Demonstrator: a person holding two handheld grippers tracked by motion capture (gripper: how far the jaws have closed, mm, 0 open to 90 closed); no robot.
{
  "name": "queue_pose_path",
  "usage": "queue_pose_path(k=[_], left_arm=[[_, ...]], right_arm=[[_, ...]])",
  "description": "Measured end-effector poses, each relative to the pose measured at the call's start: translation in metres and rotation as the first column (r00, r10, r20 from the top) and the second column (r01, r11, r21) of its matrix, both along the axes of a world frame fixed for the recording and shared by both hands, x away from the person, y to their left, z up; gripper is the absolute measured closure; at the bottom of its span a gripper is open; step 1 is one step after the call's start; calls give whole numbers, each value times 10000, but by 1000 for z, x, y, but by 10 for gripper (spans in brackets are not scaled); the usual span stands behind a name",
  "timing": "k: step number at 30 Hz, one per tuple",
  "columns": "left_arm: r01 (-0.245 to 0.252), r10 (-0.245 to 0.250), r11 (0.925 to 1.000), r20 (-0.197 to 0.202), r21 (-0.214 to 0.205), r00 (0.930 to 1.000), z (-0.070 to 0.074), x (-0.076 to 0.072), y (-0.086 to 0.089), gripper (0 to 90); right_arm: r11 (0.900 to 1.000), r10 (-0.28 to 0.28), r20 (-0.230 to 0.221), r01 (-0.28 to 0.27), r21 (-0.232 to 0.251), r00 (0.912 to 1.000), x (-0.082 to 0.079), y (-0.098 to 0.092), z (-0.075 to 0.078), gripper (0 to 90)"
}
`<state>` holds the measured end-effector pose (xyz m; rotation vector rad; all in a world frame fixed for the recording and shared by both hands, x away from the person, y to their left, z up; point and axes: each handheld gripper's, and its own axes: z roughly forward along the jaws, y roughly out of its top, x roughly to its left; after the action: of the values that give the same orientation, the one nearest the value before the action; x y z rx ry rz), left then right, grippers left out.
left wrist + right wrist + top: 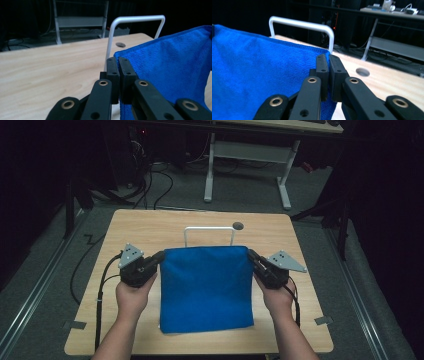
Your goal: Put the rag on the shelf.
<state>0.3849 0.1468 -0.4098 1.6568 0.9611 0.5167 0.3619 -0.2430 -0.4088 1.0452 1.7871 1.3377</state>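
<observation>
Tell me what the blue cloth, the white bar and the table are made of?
The blue cloth looks like soft microfibre or terry: its surface is fuzzy with tiny loops and it hangs in limp folds. The white bar seems to be painted metal tubing, smooth, round and evenly bent, though it could be plastic. The table looks like pale wood or wood-pattern laminate, with visible grain lines and a matte finish.

- The cloth (206, 287) is a blue terry-like fabric, matt with a fine looped nap.
- The table (150, 227) is pale wood-grain, smooth with a slight sheen.
- The rack (209, 229) is a smooth white tube, seemingly coated metal.
- The left gripper (161, 256) and right gripper (251, 255) have matt black plastic-looking jaws with brass-coloured rivets and grey metal plates.
- The floor (45, 265) looks like grey, rough carpet.
</observation>
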Motion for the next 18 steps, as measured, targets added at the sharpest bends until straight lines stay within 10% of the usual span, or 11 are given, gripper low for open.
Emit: queue_pose_path(k=[18], left_arm=[[-156, 187, 9995, 1140, -274, 9933, 58, 9, 2, 882]], right_arm=[[9996, 32, 1167, -63, 261, 9932, 4, -1, 55, 880]])
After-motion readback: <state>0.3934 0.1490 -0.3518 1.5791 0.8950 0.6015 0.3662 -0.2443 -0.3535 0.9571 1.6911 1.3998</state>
